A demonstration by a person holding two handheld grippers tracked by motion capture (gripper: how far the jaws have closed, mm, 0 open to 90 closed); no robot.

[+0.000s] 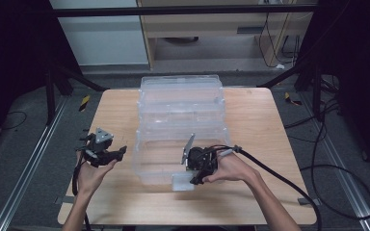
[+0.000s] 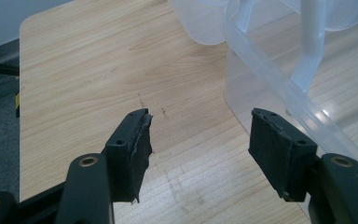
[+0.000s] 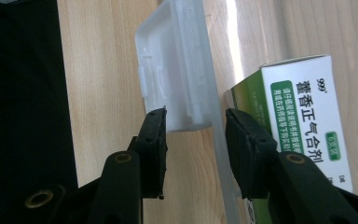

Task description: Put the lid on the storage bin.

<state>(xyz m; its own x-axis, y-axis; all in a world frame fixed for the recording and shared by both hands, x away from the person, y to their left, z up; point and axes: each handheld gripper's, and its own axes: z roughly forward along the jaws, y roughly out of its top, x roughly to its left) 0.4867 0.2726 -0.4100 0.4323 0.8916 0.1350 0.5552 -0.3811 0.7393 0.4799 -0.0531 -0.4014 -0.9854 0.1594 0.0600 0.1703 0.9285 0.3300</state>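
At the near edge of the wooden table (image 1: 265, 115), the right gripper (image 1: 198, 174) is held at the front wall of the nearest clear bin (image 1: 147, 166), its 2 jaws straddling that wall and the white latch flap (image 3: 175, 70) that hangs on its outside. In the right gripper view one jaw sits outside against the flap's lower edge and the other inside the bin, close to the wall; whether the pads actually press on the plastic cannot be told, though the jaws stand part-way apart. Inside this bin, just behind the inner jaw, lies a white and green medicine box (image 3: 303, 116) with printed Chinese characters. Left of the bin, the left gripper (image 1: 107, 155) hovers above the bare tabletop near the bin's left wall, jaws wide apart with nothing between them. Farther back, 2 more clear bins (image 1: 180, 96) stand in a row toward the table's far edge; their contents cannot be made out.
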